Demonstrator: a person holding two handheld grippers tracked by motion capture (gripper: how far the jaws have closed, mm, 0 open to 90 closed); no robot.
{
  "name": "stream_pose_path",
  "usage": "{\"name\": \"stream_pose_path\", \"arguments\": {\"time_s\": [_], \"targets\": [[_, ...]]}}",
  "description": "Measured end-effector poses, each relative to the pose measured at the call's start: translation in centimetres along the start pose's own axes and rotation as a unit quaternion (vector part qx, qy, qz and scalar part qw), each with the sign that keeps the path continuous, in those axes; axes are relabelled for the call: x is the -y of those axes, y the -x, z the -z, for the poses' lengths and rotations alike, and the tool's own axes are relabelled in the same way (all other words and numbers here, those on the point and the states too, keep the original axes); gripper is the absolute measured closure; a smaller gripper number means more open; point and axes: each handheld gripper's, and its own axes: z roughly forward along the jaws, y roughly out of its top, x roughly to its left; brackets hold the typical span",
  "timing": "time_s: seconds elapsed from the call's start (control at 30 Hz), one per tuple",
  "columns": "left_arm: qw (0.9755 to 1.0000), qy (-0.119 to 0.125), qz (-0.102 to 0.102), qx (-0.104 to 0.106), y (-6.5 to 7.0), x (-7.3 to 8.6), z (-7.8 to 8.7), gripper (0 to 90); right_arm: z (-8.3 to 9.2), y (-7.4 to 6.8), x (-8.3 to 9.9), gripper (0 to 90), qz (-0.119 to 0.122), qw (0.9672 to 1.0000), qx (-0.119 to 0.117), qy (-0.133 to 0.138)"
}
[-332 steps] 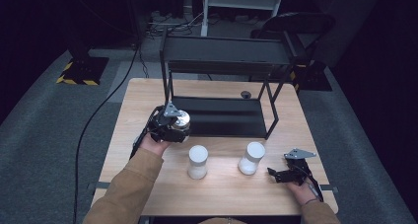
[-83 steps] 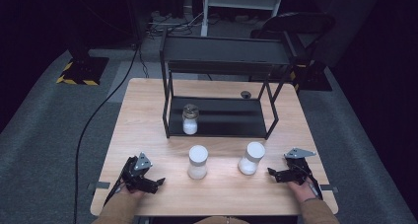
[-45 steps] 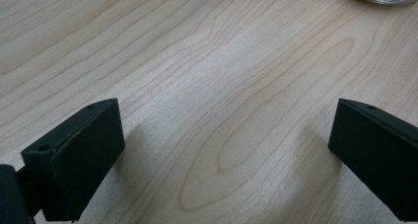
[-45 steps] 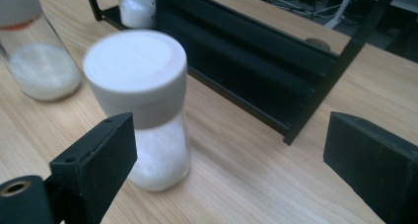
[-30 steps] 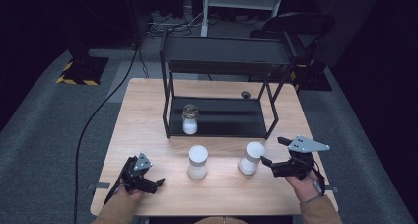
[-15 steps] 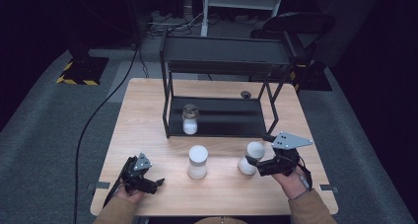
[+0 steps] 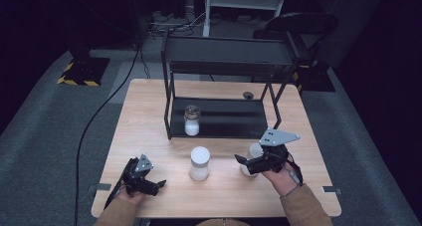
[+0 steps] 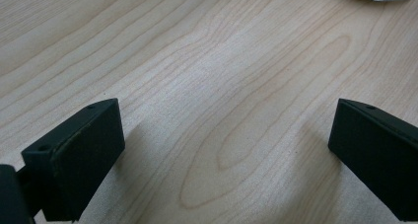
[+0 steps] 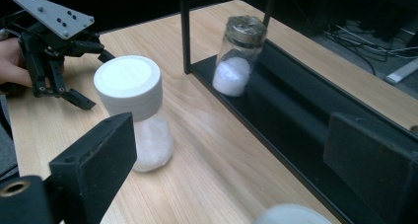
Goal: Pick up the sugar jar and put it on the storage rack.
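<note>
The right claw (image 7: 241, 161) hovers over the wooden surface (image 7: 149, 116) in front of the black rack (image 7: 219, 61), its jaws spread wide with nothing between them. A white-capped jar (image 7: 253, 154) stands in front of the rack's right front leg; in the high view the claw sits across it and hides most of it, and whether the two touch cannot be told. In the right gripper view the top of this jar's white cap (image 9: 291, 215) peeks in at the bottom edge, low between the jaws and clear of both pads. A second white-capped jar (image 7: 200, 163) of white powder stands upright in front of the rack, about level with its middle, and well apart from the first jar. On the rack's lower shelf, near its left front leg, a glass jar with a metal lid (image 7: 191, 120) stands upright, partly filled with white powder. The left claw (image 7: 158, 184) rests on the surface well in front of the rack's left corner, near the edge closest to the person, jaws wide apart over bare wood and gripping nothing.
</note>
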Motion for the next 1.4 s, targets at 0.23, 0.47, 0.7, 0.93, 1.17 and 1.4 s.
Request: {"name": "stream_pose_path", "arguments": {"time_s": [0.23,0.47,0.7,0.93,1.17,1.4], "targets": [[1.0000,0.000,0.000,0.000,0.0,0.0,0.0,0.2,-1.1,-0.3,-0.8,5.5,0.006,0.9999,-0.012,-0.003],[1.0000,0.000,0.000,0.000,0.0,0.0,0.0,0.1,-2.6,-1.1,-1.7,5.5,0.018,0.9994,-0.028,-0.008],[1.0000,0.000,0.000,0.000,0.0,0.0,0.0,0.1,-4.4,-1.7,-2.7,5.4,0.028,0.9986,-0.043,-0.014],[1.0000,0.000,0.000,0.000,0.0,0.0,0.0,0.1,-6.4,-2.3,-3.4,5.2,0.039,0.9973,-0.055,-0.028],[1.0000,0.000,-0.001,0.000,0.0,0.0,0.0,0.1,-8.2,-2.6,-3.6,3.6,0.043,0.9960,-0.068,-0.039],[1.0000,0.000,0.000,0.000,0.0,0.0,0.0,0.1,-9.9,-2.5,-3.8,5.6,0.034,0.9939,-0.083,-0.064]]}}
